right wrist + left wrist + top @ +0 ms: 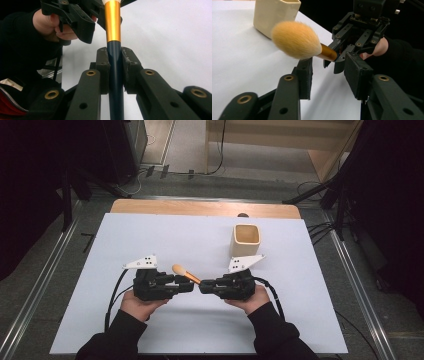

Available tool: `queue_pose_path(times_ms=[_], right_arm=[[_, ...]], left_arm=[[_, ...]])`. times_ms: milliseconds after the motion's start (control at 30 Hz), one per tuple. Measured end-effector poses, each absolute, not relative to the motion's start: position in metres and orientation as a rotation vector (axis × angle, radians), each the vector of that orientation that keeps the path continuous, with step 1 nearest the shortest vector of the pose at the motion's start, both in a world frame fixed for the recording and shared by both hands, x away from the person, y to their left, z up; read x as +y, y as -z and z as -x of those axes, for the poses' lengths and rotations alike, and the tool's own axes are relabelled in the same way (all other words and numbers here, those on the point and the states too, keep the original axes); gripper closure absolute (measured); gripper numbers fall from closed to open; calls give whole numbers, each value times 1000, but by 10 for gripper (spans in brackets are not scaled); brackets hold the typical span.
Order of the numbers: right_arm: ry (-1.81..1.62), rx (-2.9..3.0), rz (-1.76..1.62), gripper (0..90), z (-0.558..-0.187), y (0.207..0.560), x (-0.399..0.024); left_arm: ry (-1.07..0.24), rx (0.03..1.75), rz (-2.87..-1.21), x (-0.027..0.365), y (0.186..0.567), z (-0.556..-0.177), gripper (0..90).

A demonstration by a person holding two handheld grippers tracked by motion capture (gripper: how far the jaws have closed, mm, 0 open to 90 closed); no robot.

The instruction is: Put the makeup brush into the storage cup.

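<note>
A makeup brush (pixel 186 274) with a dark handle, gold ferrule (pixel 112 22) and fluffy tan head (pixel 297 40) hangs level above the white sheet. My right gripper (pixel 115 72) is shut on its dark handle, and its fingertips meet the brush at the centre of the table (pixel 204 286). My left gripper (pixel 331 75) faces it from the left (pixel 191 286), with its jaws open. The ferrule passes over the gap between them, and neither pad touches it. The bristle head sticks out past the left pad (pixel 305 75).
A cream square cup (pixel 245 240) stands open and upright behind the right hand, and its wall (pixel 274 15) rises just beyond the bristles. The white sheet (pixel 150 240) covers the wooden table (pixel 200 208). Cables trail from both grippers toward the person.
</note>
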State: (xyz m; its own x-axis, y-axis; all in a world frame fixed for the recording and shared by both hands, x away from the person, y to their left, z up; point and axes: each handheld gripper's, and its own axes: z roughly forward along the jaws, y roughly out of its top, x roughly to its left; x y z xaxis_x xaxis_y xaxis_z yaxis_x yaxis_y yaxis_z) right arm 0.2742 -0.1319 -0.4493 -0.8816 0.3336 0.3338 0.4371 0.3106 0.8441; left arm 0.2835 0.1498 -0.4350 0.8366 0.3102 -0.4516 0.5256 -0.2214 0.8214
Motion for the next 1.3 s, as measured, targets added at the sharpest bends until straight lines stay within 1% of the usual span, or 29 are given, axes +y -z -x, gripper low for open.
queue_pose_path(times_ms=[233, 533, 633, 933, 1300], right_arm=[[1646, -2451, 735, 788, -273, 450, -129], [1655, -2460, 737, 788, -271, 451, -125], [1656, -2465, 730, 788, -271, 452, -123], [1633, -2498, 717, 788, -269, 454, -118], [1614, -2498, 709, 786, -269, 455, -115]], left_arm=[[243, 675, -1796, 150, 436, -284, 668], [245, 711, -1765, 150, 437, -285, 677], [256, 713, -1753, 151, 437, -285, 692], [324, 691, -1741, 151, 438, -287, 774], [370, 697, -1735, 153, 439, -289, 793]])
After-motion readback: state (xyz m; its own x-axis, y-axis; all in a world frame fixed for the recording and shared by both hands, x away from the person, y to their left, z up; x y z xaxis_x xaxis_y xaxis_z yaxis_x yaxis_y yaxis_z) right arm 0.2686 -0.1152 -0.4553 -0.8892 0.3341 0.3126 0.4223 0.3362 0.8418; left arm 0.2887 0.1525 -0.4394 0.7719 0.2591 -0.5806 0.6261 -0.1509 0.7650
